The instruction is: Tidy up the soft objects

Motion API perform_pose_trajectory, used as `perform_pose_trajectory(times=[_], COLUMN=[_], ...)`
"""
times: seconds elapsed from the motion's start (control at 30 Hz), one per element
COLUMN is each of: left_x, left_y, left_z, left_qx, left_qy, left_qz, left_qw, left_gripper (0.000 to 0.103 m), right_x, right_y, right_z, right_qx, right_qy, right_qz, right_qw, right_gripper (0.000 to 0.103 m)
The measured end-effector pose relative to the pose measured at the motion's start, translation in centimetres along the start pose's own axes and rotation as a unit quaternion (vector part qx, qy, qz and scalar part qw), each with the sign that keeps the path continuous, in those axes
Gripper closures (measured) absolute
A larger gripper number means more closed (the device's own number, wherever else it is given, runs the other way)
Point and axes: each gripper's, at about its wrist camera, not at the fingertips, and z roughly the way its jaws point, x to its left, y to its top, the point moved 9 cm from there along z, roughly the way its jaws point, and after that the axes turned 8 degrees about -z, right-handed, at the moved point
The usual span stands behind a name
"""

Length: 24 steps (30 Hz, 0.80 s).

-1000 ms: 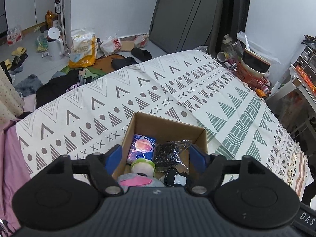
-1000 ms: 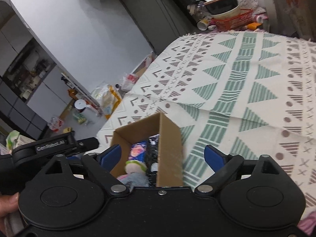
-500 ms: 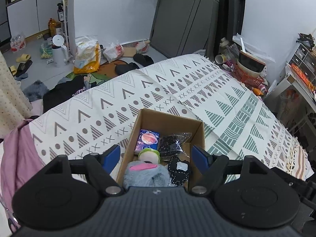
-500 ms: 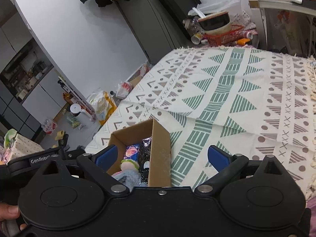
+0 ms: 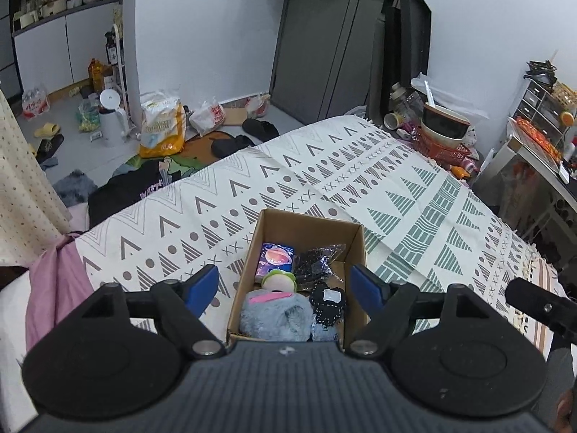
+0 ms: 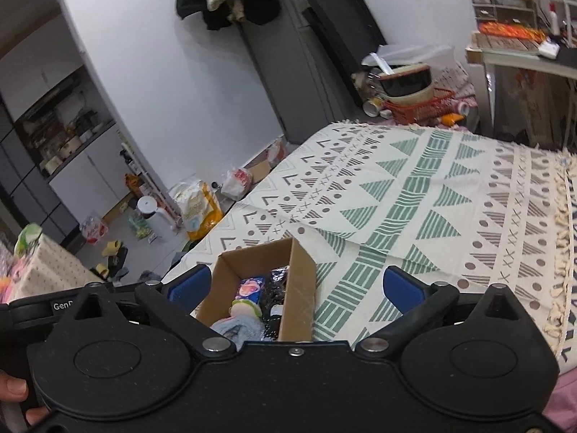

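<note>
The left gripper (image 5: pixel 285 287) had its two blue-tipped fingers (image 5: pixel 200 285) spread wide with nothing between the pads, and the right gripper (image 6: pixel 294 287) was likewise wide apart and empty. Both hovered above one cardboard box (image 5: pixel 306 222) that stood on the patterned bedspread (image 5: pixel 396 195). In the left wrist view the box lay directly between and just ahead of the fingertips; in the right wrist view it sat toward the left finger, with bare bedspread ahead of the right one. The box held five soft things, packed close together: a fluffy grey-blue plush (image 5: pixel 276 315) with a pink patch at the near end, a round green-rimmed toy (image 5: pixel 277 281) just beyond it, a purple packet with a planet picture (image 5: pixel 276 258) against the left wall, a crinkled black bag (image 5: pixel 317 263) beside that, and a dark stitched pouch (image 5: pixel 328 305) at the near right. A person's fingertips showed at the lower left edge of the right wrist view.
</note>
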Motion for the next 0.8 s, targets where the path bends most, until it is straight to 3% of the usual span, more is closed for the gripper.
perform_pose_trajectory(times=[0.23, 0.4, 0.63, 0.8], left_x=[0.6, 0.9, 0.8, 0.8], left_y=[-0.2, -0.3, -2.0, -3.4], left_z=[-2.3, -3.5, -4.8, -5.9], left_qx=[-0.014, -0.029, -0.008, 0.011], left_qy=[-0.007, 0.006, 0.009, 0.001], left_qz=[0.012, 0.044, 0.089, 0.090], left_qw=[0.9998, 0.9986, 0.9959, 0.9959], left_gripper=[0.023, 0.017, 0.009, 0.007], right_x=[3.4, 4.6, 4.7, 4.7], right_y=[1.1, 0.2, -0.9, -2.0], right_z=[-1.2, -1.9, -3.6, -5.2], right_qx=[-0.011, -0.002, 0.017, 0.023], right_qy=[0.019, 0.017, 0.001, -0.003], right_qz=[-0.055, -0.090, -0.095, -0.102], right_qw=[0.998, 0.996, 0.995, 0.994], right_gripper=[0.000, 0.000, 0.000, 0.000])
